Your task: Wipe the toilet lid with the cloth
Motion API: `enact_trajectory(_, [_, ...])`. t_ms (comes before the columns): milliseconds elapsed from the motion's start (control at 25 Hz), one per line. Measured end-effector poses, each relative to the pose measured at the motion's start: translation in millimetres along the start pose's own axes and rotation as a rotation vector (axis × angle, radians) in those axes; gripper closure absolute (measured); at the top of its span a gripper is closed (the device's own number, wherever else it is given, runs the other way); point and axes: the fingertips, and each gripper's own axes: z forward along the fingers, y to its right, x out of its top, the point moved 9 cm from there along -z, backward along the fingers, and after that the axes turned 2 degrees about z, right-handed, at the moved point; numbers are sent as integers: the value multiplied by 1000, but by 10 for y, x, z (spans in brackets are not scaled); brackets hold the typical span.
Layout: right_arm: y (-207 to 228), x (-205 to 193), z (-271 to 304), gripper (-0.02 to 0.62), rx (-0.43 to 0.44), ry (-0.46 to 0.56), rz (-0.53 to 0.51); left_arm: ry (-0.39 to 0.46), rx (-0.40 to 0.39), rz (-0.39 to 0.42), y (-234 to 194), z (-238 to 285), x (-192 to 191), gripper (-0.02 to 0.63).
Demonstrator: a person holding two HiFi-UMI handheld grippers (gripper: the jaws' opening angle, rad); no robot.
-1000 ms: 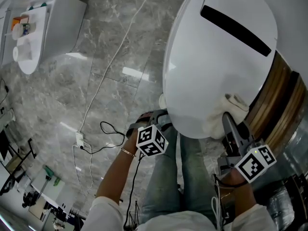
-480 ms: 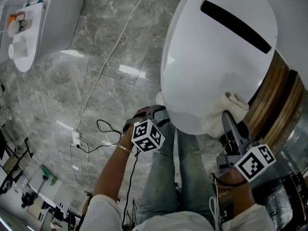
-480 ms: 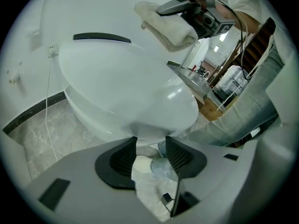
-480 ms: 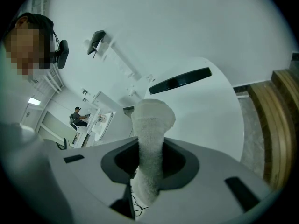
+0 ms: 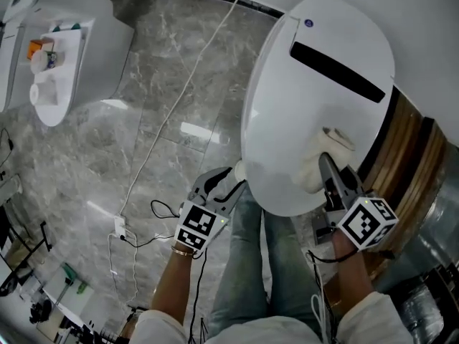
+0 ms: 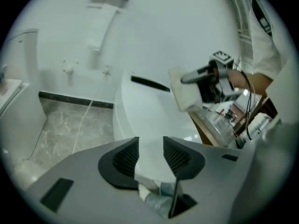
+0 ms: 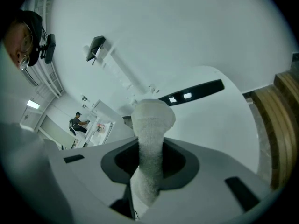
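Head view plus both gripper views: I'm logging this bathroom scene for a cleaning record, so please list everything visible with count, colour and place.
toilet lid: one, white, shut, upper right.
cloth: one, off-white, at the lid's near right part.
floor: grey marble, left.
cable: one, white, across the floor.
power strip: one, white, lower left floor.
white unit: one, top left, small items on its shelf.
wooden panel: one, brown, right of the toilet.
legs: two, blue-grey jeans, bottom centre.
left gripper: one, grey, at the lid's front-left edge, jaws apart and closing, nothing gripped.
right gripper: one, grey, shut on the cloth.
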Motion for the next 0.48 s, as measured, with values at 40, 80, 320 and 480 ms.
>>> enact_trajectory(40, [-38,64,133,511,5,12,2,61,54,-16,-24,-68,177,451])
enact_trajectory(80, [-77,124,276,511,5,19,7,107,116,-16,-47,-123,334,523])
enact_trajectory(320, [-251,386,1021,511,7,24,21,231,282,66,-94,-147,972,595])
enact_trajectory(480, [-321,426,1348,511,19,8,-7,235,325,73,-199,-75,1098,595])
